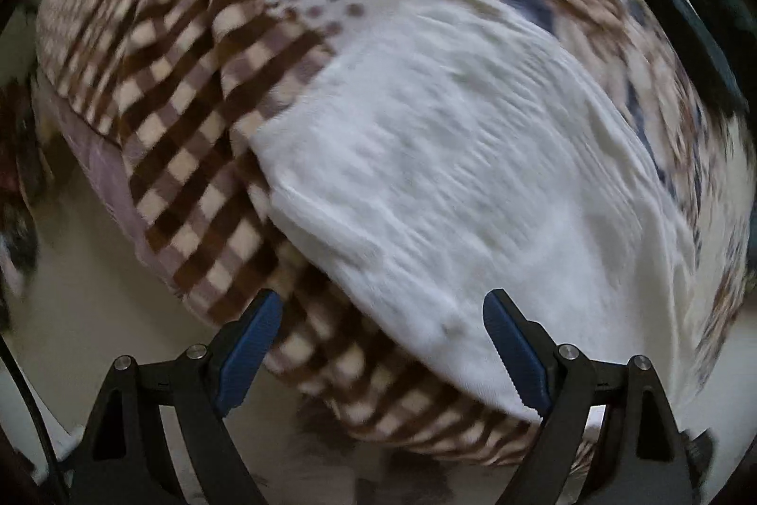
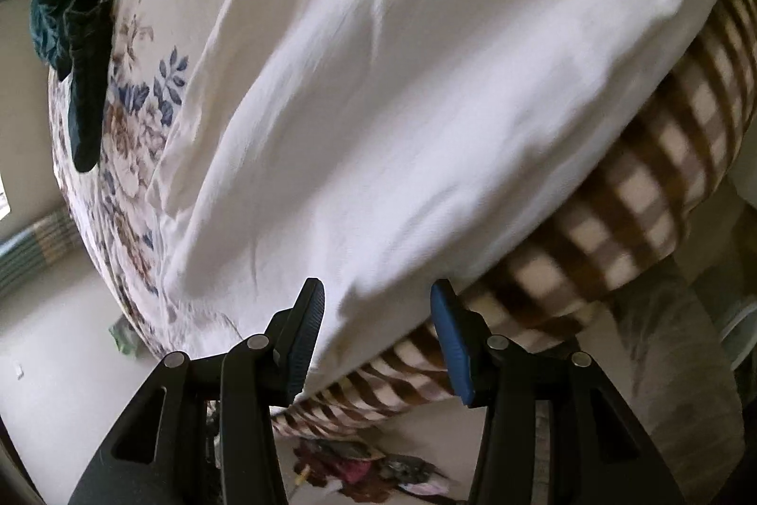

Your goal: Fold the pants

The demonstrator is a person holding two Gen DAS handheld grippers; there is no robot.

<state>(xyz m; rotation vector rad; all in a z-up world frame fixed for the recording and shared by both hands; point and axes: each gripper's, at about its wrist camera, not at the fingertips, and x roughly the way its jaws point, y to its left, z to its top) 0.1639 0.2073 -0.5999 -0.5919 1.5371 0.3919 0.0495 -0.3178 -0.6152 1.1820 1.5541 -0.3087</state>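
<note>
Both grippers, left point(image 1: 382, 356) & right point(image 2: 378, 337), hang empty, jaws apart, over white pants point(image 2: 402, 79) near the bed point(image 2: 662, 183) edge; between folds, I'd say; next: grab pants' near edge.

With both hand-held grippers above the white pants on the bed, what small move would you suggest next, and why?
Probably lower the left hand-held gripper onto the near edge of the white pants, where they overlap the checked blanket, and pinch it. Its jaws stand open with nothing between them, and the right hand-held gripper is empty too, so no fold can start until an edge is gripped.
</note>
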